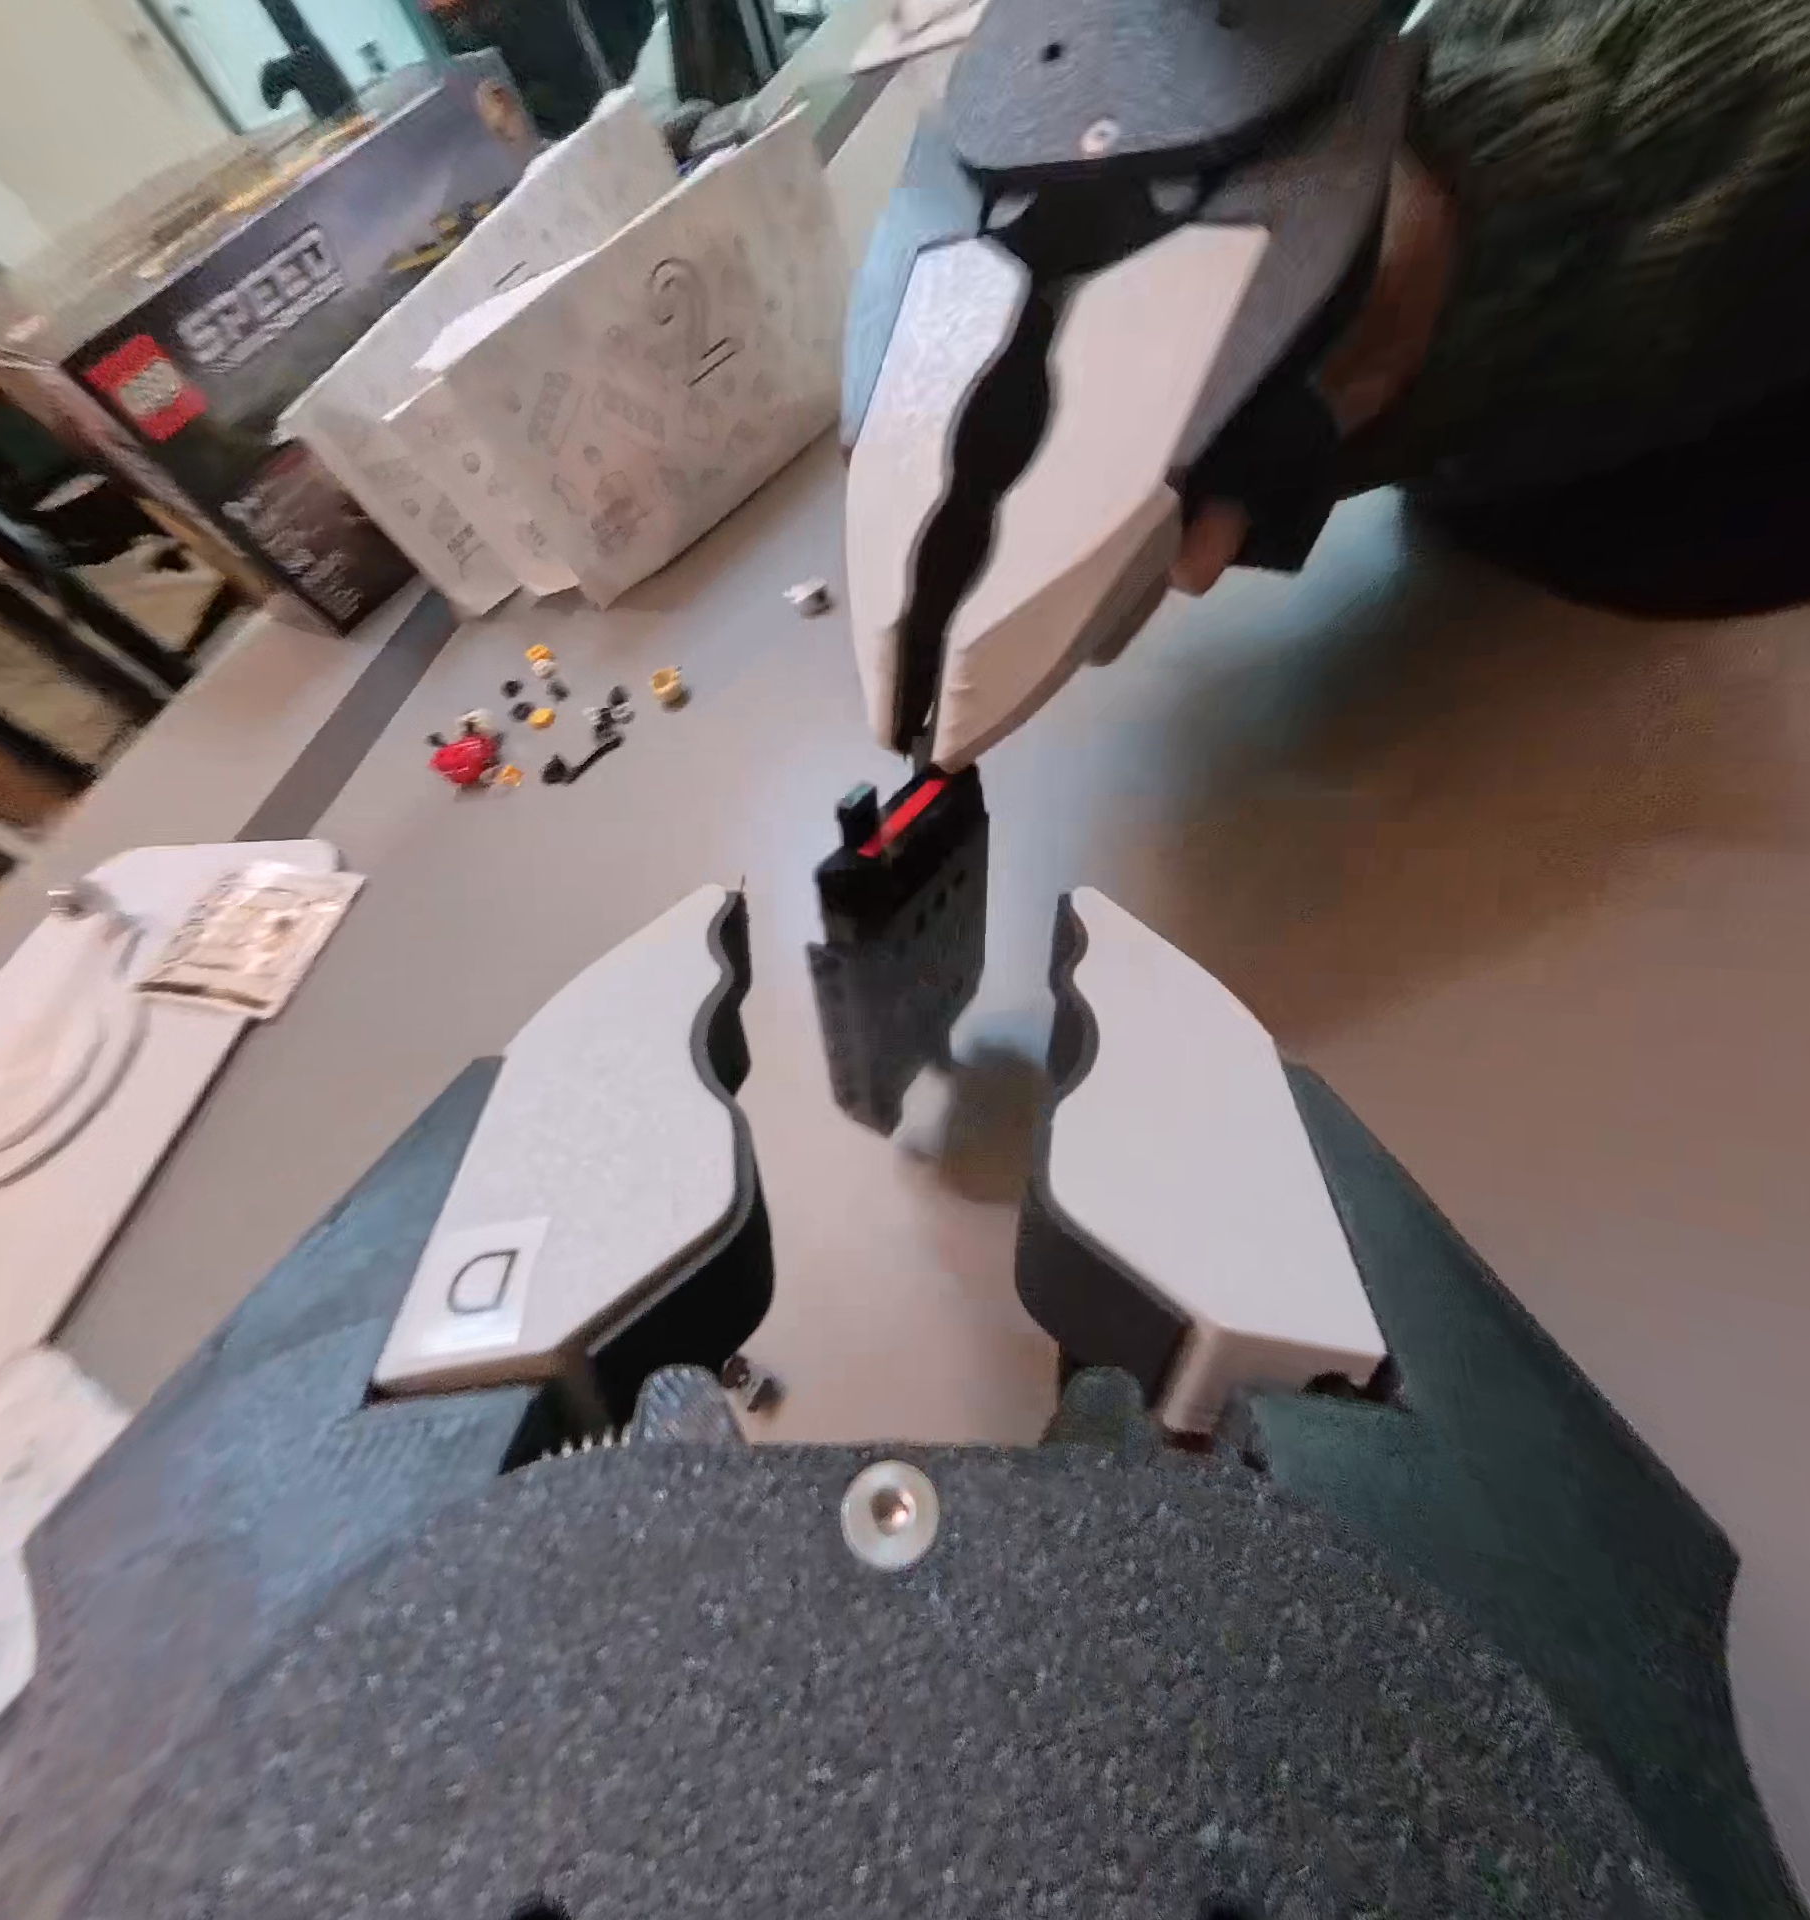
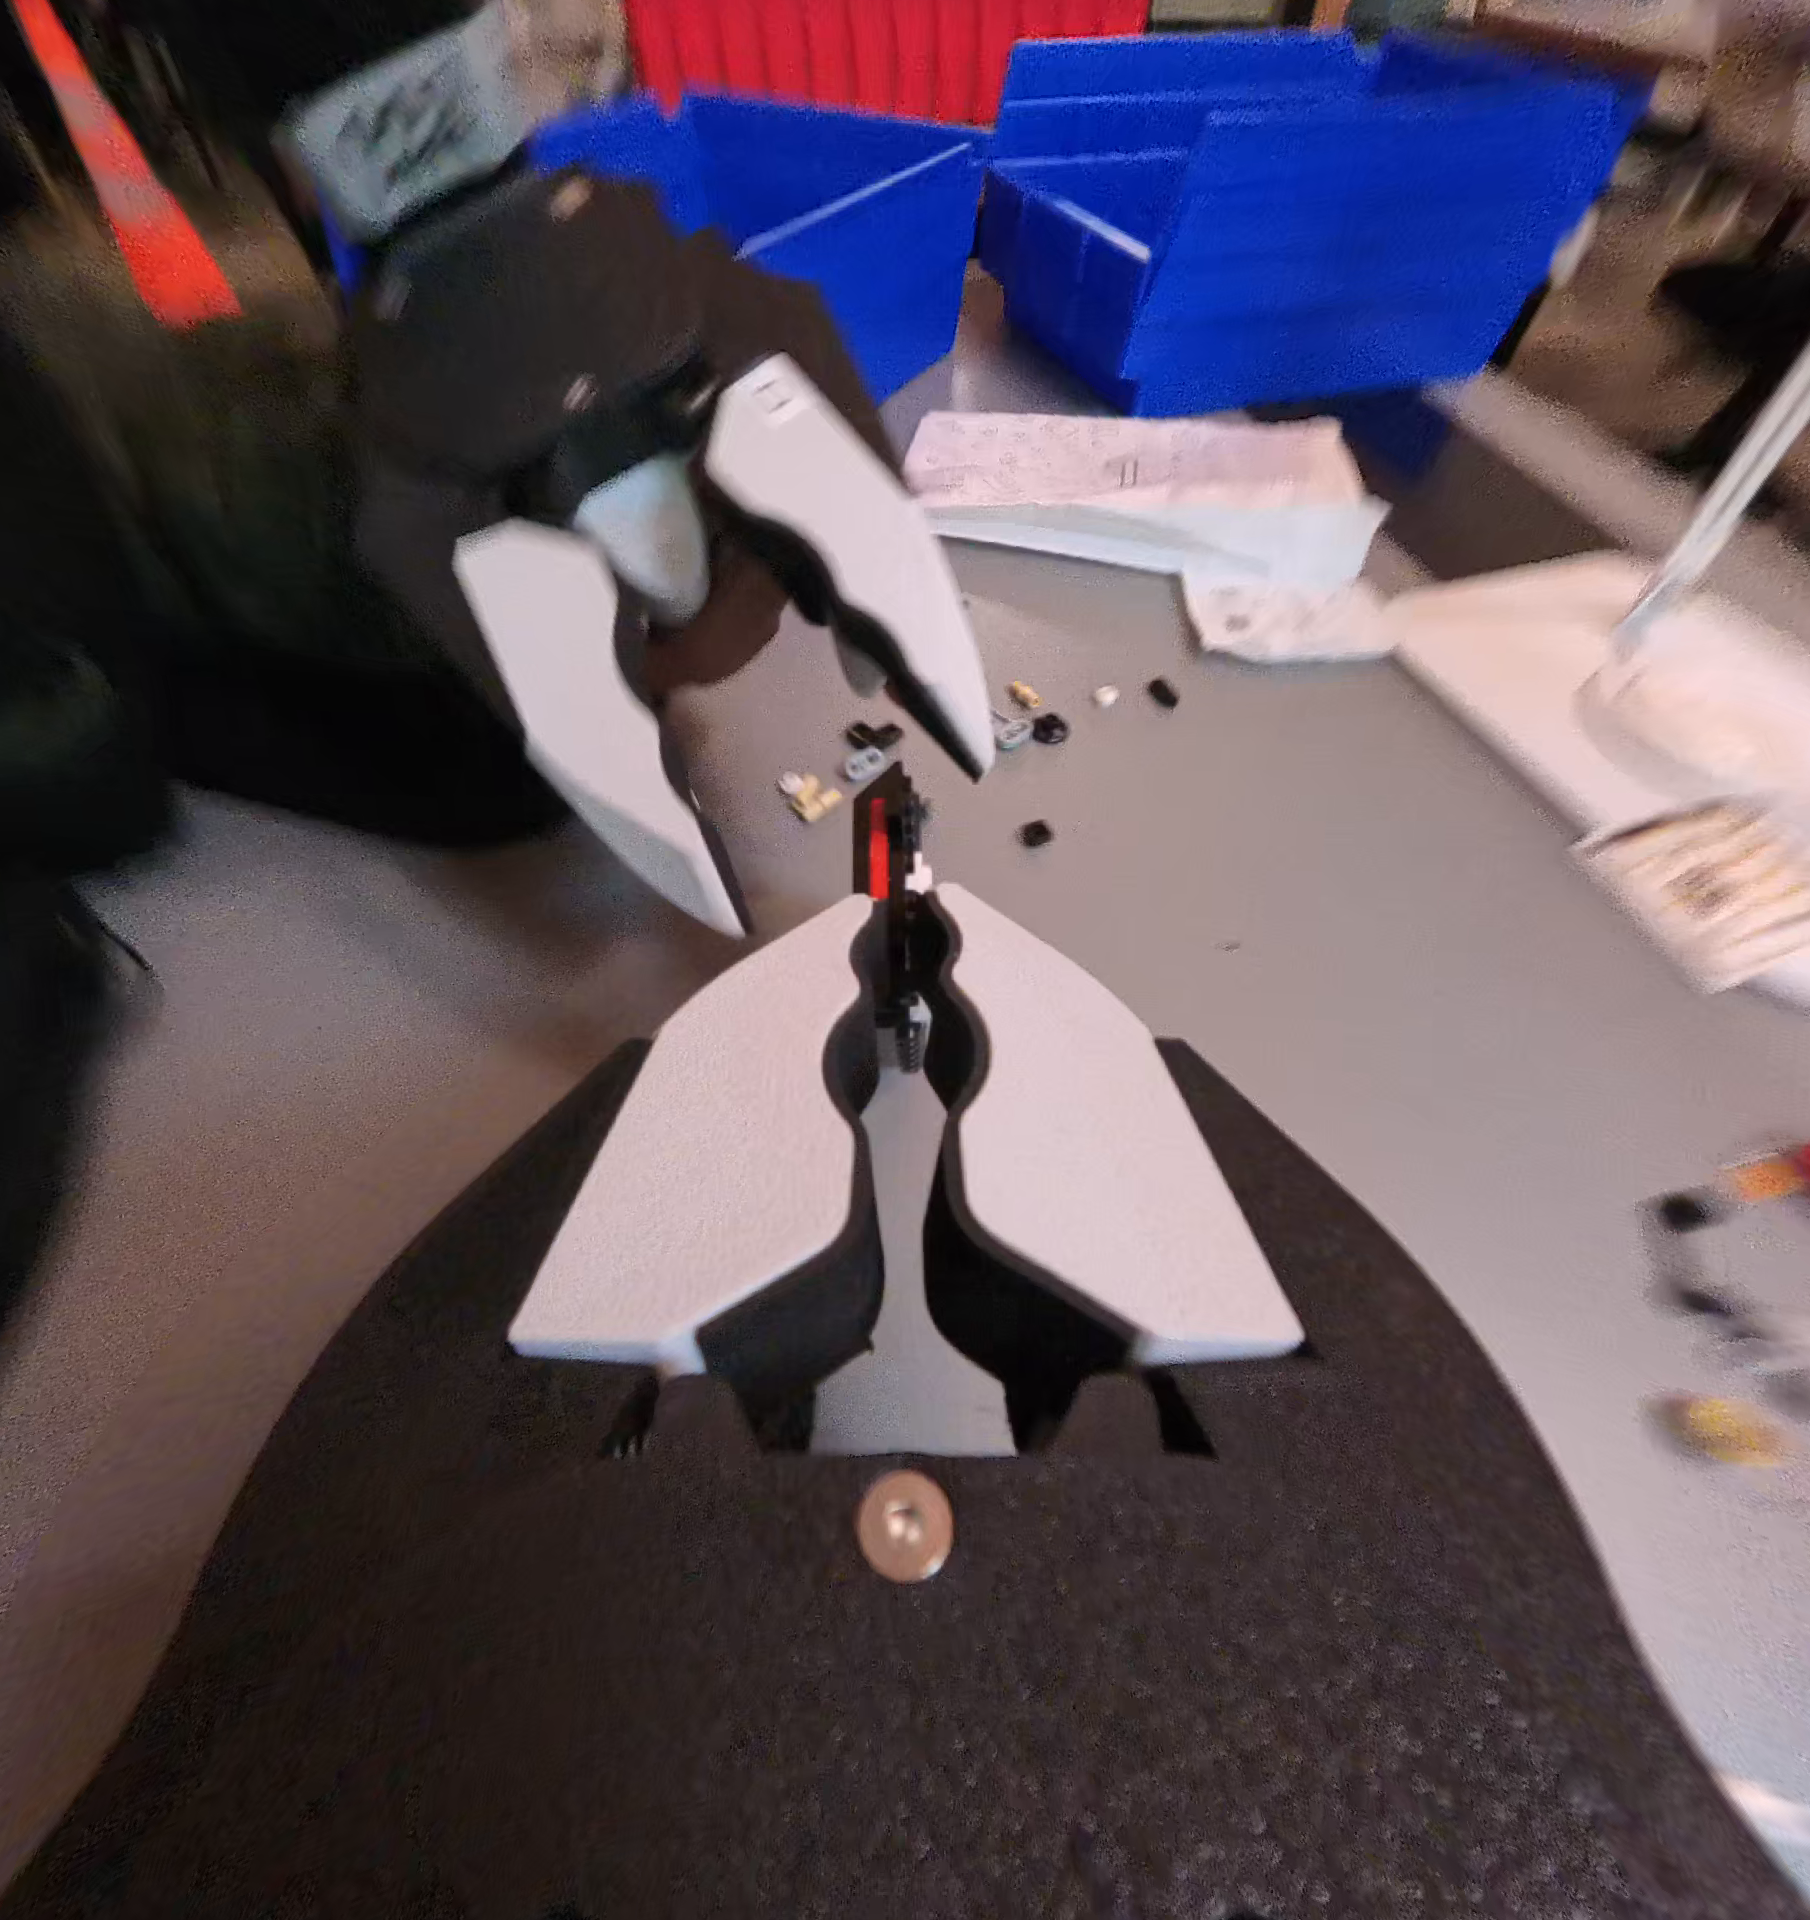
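Black brick assembly (image 1: 906, 914), with a red strip along one edge, hangs above the grey tabletop (image 1: 568, 914), pinched at its far end by the right gripper (image 1: 922, 743). In the right wrist view its white fingers (image 2: 776, 1039) are drawn almost together on the piece, which stands edge-on in the scalloped gap and pokes out beyond the tips.

Left gripper (image 1: 901, 935): jaws spread wide, one to each side of the assembly, pads clear of it with table showing between. Nothing in its grasp.

Handling judgement: the hold is at one thin end only, so the piece could pivot. Any second hold seems best taken square across the flat faces, low on the body, closing slowly. Studded, perforated faces should bite well on the pads; the thin edge would not.

Materials:
- Assembly: hard glossy plastic, slab-like, rows of small holes on the broad face, small stub on top.
- Fingers: matte white shells, dark wavy inner pads.
- Gripper bodies: speckled black, rough.
- Tabletop: smooth, dull grey.

Far left: loose small parts (image 1: 558, 717), black, yellow, one red. Beyond them printed white paper bags (image 1: 610, 416) and a dark box (image 1: 257, 364). Blue bins (image 2: 1244, 229) in the right wrist view.
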Demonstrator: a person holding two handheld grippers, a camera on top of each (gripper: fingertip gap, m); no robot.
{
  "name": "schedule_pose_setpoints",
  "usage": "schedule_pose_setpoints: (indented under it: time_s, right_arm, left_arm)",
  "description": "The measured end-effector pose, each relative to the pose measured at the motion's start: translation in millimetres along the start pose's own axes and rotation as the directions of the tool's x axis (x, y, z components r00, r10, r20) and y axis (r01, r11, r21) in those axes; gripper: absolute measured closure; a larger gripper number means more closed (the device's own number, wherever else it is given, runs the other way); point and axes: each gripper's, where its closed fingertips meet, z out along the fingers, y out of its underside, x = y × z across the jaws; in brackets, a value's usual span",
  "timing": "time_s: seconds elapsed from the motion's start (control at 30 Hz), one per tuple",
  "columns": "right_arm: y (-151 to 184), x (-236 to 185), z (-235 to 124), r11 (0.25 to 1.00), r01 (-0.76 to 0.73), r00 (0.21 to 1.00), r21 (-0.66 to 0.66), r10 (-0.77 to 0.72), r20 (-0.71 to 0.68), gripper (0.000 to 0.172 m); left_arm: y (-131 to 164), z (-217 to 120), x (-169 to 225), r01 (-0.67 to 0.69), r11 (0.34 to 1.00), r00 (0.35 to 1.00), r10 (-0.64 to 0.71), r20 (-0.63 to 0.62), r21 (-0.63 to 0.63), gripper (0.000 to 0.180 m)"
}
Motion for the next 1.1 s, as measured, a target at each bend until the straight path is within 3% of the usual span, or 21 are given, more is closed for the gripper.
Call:
schedule_pose_setpoints:
  time_s: [0.07, 0.13, 0.23, 0.3, 0.4, 0.47, 0.53, 0.7, 0.8, 1.1]
  right_arm:
    - [-3, -11, -5, 0.96, 0.28, 0.959, -0.027, -0.281, -0.035, 0.167]
    - [4, -20, -5, 0.877, 0.471, 0.878, -0.089, -0.477, -0.053, 0.168]
    - [18, -27, -7, 0.779, 0.615, 0.78, -0.125, -0.624, -0.046, 0.168]
    - [22, -35, -9, 0.742, 0.661, 0.744, -0.109, -0.668, -0.036, 0.168]
    - [32, -45, -9, 0.696, 0.708, 0.699, -0.121, -0.715, -0.021, 0.167]
    - [35, -47, -10, 0.686, 0.717, 0.69, -0.125, -0.724, -0.019, 0.167]
    - [36, -50, -11, 0.687, 0.718, 0.691, -0.111, -0.723, -0.012, 0.167]
    - [42, -56, -10, 0.696, 0.712, 0.7, -0.095, -0.714, 0.01, 0.167]
    - [44, -57, -9, 0.71, 0.699, 0.714, -0.091, -0.7, 0.026, 0.166]
    - [51, -62, -6, 0.772, 0.629, 0.777, -0.086, -0.623, 0.088, 0.167]
  left_arm:
    - [1, -5, 2, 0.077, 0.997, 0.994, -0.075, -0.08, 0.027, 0.121]
    - [13, -6, 5, 0.148, 0.989, 0.976, -0.151, -0.158, -0.029, 0.128]
    - [27, -7, 11, 0.108, 0.991, 0.974, -0.122, -0.191, -0.084, 0.133]
    - [30, -2, 18, 0.003, 0.995, 0.983, -0.021, -0.181, -0.098, 0.137]
    - [34, 6, 29, -0.222, 0.966, 0.969, 0.204, -0.143, -0.13, 0.15]
    - [36, 9, 37, -0.308, 0.942, 0.946, 0.287, -0.153, -0.135, 0.164]
    - [37, 11, 41, -0.366, 0.92, 0.926, 0.346, -0.151, -0.139, 0.166]
    - [41, 19, 56, -0.441, 0.887, 0.891, 0.412, -0.193, -0.14, 0.154]
    - [42, 21, 54, -0.474, 0.867, 0.878, 0.45, -0.164, -0.156, 0.165]
    - [49, 20, 54, -0.581, 0.791, 0.813, 0.557, -0.167, -0.192, 0.166]
